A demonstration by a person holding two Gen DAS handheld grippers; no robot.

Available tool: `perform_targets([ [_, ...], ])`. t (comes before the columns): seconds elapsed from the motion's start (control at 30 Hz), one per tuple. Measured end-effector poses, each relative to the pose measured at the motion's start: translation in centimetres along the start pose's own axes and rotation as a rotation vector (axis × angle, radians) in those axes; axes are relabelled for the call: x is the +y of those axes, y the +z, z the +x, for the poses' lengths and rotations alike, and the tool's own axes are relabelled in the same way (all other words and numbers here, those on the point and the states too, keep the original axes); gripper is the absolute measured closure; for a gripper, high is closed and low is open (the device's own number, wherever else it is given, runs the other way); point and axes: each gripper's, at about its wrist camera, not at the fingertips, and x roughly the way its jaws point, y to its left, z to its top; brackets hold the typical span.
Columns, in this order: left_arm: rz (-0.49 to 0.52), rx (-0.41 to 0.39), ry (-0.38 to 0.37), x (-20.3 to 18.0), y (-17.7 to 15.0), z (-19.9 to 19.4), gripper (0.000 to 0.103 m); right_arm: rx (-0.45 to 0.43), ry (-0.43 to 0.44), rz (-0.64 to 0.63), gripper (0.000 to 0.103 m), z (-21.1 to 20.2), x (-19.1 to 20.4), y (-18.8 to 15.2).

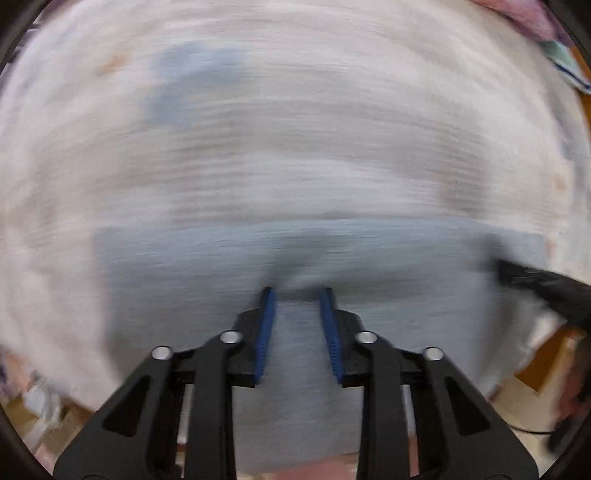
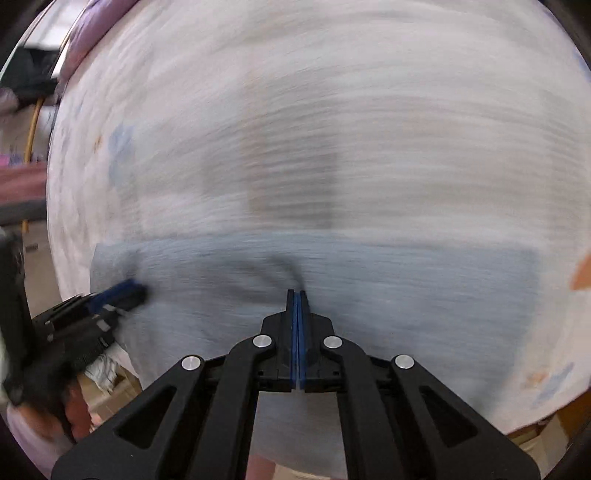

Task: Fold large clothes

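Under me a pale, whitish patterned sheet (image 1: 295, 110) fills most of both frames, badly smeared by blur. Crumpled pink fabric (image 1: 517, 14) sits at my upper right; a thin yellow cord (image 2: 31, 140) runs down the left edge

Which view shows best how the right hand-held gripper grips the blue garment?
Right wrist view: the right hand-held gripper is shut, pinching puckered blue garment. The left wrist view shows only its blurred black tip at the right edge.

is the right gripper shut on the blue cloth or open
Shut on it. The right gripper has its blue pads pressed together, and the light blue cloth garment puckers into creases at their tips.
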Motion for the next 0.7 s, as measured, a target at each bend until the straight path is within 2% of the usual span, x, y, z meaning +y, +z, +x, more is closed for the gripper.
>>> perform_targets([
  [0.03,-0.022,0.005,-0.018,1.3,-0.1,0.1,0.100,-0.003,0.006,0.024,0.103,-0.5,-1.5,-0.1],
  [0.07,-0.069,0.015,-0.100,3.1,-0.2,0.2,0.100,0.007,0.079,0.055,0.103,-0.9,-3.0,-0.4],
  [0.1,-0.109,0.024,-0.166,4.6,-0.2,0.3,0.100,0.015,0.108,0.071,0.103,-1.2,-3.4,-0.4],
  [0.13,-0.129,0.030,-0.188,5.4,-0.2,0.2,0.100,0.012,0.068,0.077,0.103,-1.8,-3.8,-0.6],
  [0.17,-0.140,0.030,-0.191,6.0,-0.2,-0.2,0.100,-0.001,-0.027,0.070,0.103,-2.5,-3.9,-0.6],
  [0.2,-0.137,0.019,-0.157,6.3,-0.3,-1.1,0.100,-0.024,-0.124,0.076,0.100,-3.5,-4.1,-0.9],
  [0.23,-0.128,0.002,-0.097,6.4,-0.5,-1.9,0.100,-0.038,-0.128,0.095,0.099,-4.4,-4.4,-1.4],
  [0.3,-0.120,-0.009,0.081,7.4,-1.2,-3.3,0.100,-0.056,-0.057,0.145,0.099,-6.3,-5.4,-2.5],
  [0.33,-0.139,-0.001,0.023,7.9,-1.4,-3.6,0.100,-0.056,-0.042,0.138,0.097,-6.7,-5.2,-3.0],
  [0.37,-0.177,0.018,-0.081,8.4,-2.1,-3.7,0.099,-0.044,-0.031,0.101,0.097,-6.8,-4.2,-3.5],
  [0.4,-0.212,0.042,-0.144,8.4,-2.9,-3.3,0.099,-0.024,-0.012,0.064,0.097,-6.6,-3.3,-4.0],
  [0.47,-0.166,0.073,-0.131,6.5,-4.4,-2.3,0.099,0.026,0.067,-0.003,0.097,-4.3,0.5,-5.2],
  [0.53,-0.121,0.098,-0.126,4.0,-5.5,-0.7,0.100,0.091,0.107,-0.055,0.097,-1.8,2.4,-6.8],
  [0.6,-0.115,0.136,-0.115,2.3,-6.8,0.9,0.101,0.169,0.070,-0.117,0.097,1.8,4.6,-9.1],
  [0.67,-0.098,0.189,-0.066,1.8,-8.7,2.9,0.101,0.215,0.003,-0.161,0.101,3.9,4.7,-11.6],
  [0.7,-0.100,0.221,-0.058,2.1,-9.4,3.6,0.101,0.212,0.003,-0.164,0.103,4.2,4.4,-12.2],
])
